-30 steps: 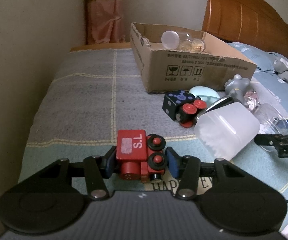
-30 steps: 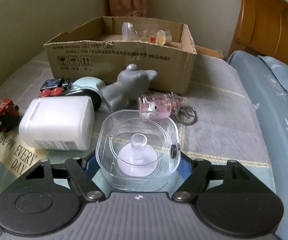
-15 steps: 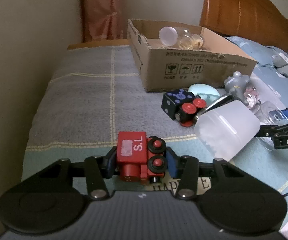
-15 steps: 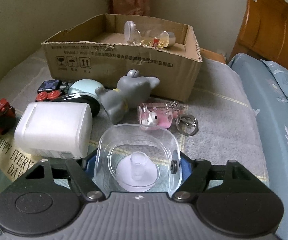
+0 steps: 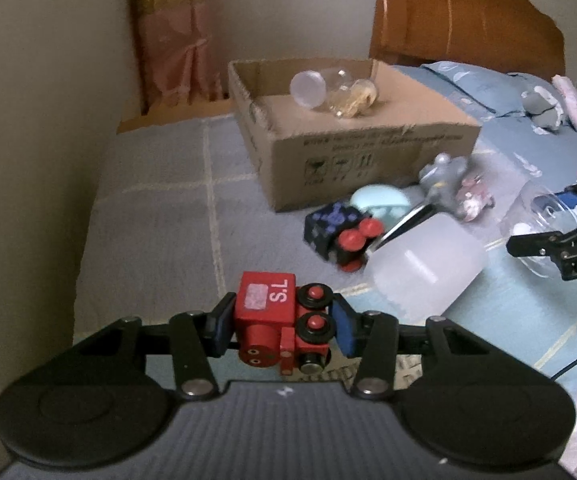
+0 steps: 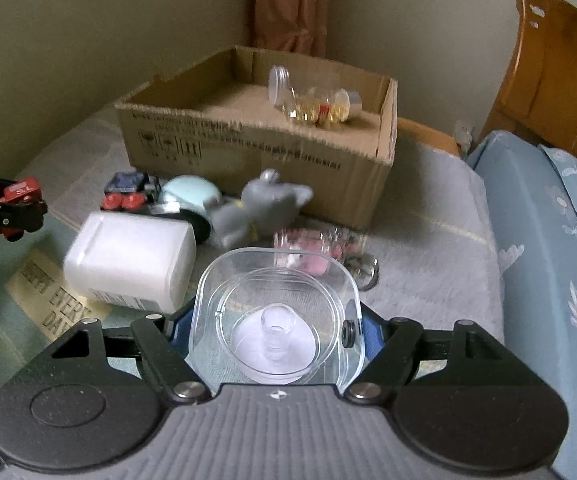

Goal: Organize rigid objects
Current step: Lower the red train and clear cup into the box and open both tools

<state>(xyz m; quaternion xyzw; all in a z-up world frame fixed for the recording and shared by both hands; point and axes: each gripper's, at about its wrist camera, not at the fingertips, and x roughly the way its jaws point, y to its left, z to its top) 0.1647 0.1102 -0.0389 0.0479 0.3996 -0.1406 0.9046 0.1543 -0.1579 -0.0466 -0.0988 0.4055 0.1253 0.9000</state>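
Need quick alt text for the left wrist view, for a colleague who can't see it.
The left gripper is shut on a red toy train above a grey bedspread. Beyond it, toys and a white jar lie before an open cardboard box; the right gripper holds a clear container at right.

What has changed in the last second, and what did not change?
Both grippers rose off the bed: the left gripper lifted the red train, the right gripper lifted the clear container. Both grips stayed shut. The box and other toys did not move.
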